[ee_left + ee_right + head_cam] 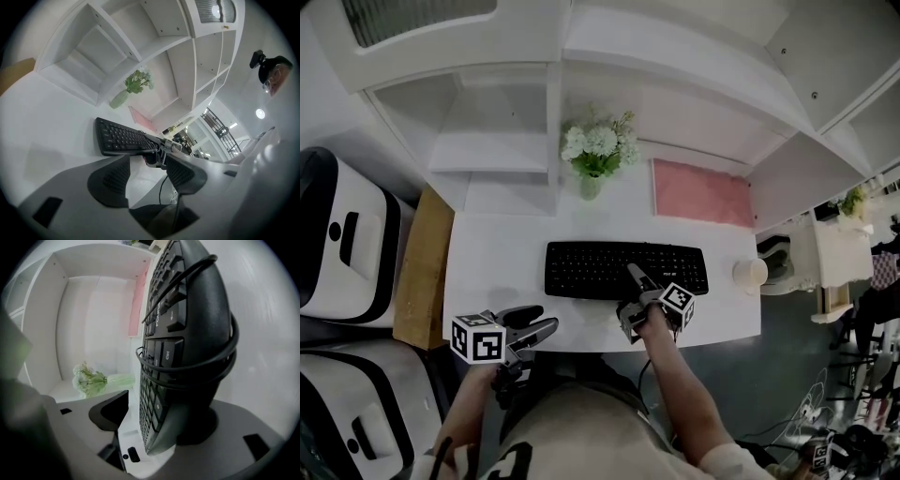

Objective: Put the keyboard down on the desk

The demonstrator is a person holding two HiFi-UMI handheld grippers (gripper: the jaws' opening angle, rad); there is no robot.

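A black keyboard (600, 267) lies flat on the white desk (497, 244), its cable (229, 348) looped around its body. My right gripper (639, 298) straddles the keyboard's near edge, one finger (636, 277) lying over the keys. In the right gripper view the keyboard (187, 310) fills the space between the jaws of the right gripper (154, 423); it rests against one pad, and a thin gap shows at the other pad (110, 414). My left gripper (542, 321) stands open and empty at the desk's front left. From there the keyboard (119, 138) shows beyond the left gripper (147, 176).
A vase of white flowers (595, 155) stands at the back of the desk, beside a pink mat (701, 192). A round white object (750, 272) sits at the right end of the keyboard. A wooden board (422, 267) borders the desk's left side. White shelves (497, 150) rise behind.
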